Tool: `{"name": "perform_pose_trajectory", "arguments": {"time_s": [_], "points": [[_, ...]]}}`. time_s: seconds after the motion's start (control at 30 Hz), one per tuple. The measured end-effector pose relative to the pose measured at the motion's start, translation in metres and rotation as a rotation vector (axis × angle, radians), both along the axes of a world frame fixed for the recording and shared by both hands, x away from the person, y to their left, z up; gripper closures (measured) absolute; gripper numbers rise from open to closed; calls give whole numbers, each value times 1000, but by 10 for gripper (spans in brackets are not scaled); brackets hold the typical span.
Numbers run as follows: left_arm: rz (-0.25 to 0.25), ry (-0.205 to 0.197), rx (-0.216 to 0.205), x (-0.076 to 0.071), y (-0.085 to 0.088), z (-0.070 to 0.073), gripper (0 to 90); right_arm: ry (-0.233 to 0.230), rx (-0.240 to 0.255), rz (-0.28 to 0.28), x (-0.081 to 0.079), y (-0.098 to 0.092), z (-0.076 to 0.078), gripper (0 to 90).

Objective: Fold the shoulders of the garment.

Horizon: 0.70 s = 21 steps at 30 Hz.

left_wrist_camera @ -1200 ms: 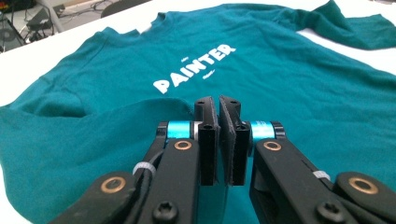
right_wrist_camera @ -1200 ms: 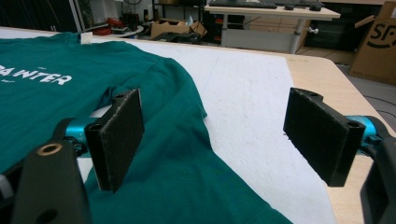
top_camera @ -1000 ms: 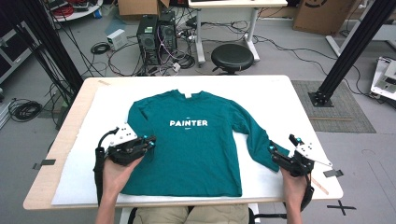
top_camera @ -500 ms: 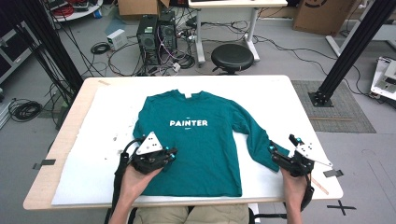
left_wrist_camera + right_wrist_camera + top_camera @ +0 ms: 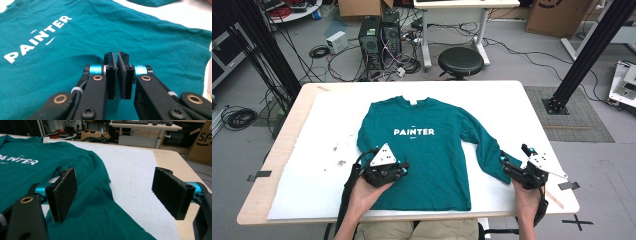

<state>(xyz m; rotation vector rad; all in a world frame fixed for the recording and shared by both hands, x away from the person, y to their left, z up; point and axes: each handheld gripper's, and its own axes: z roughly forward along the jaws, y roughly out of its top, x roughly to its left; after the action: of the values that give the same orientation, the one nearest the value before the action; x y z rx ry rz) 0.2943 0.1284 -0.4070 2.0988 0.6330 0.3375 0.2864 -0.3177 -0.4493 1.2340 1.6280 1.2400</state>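
A teal long-sleeved shirt [image 5: 427, 150] printed PAINTER lies flat, front up, on a white cloth [image 5: 327, 145]. My left gripper [image 5: 404, 169] sits low over the shirt's lower left body. In the left gripper view its jaws [image 5: 117, 56] are pressed together, with a sliver of teal cloth from the left sleeve between them. That sleeve is drawn in over the body. The right sleeve [image 5: 484, 150] runs down to the right. My right gripper [image 5: 512, 159] is at its cuff, jaws wide open [image 5: 117, 187], with the sleeve [image 5: 100, 202] lying between and below them.
The wooden table [image 5: 287, 145] shows beyond the white cloth on every side. On the floor behind stand computer towers [image 5: 379, 35], a black stool [image 5: 460, 60], loose cables and black frame posts [image 5: 592, 55]. Bits of tape mark the table's right front corner [image 5: 571, 185].
My left gripper has moved right from the cloth's left side onto the shirt's body, bringing the left sleeve in with it. The right gripper has stayed at the right cuff.
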Motion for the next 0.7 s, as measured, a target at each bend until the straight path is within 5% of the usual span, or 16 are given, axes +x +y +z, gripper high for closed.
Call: {"name": "perform_pose_trajectory", "arguments": {"time_s": [0.7], "points": [[-88, 44, -19, -4, -12, 1, 834, 0, -5, 0, 1, 0, 0, 206]]}}
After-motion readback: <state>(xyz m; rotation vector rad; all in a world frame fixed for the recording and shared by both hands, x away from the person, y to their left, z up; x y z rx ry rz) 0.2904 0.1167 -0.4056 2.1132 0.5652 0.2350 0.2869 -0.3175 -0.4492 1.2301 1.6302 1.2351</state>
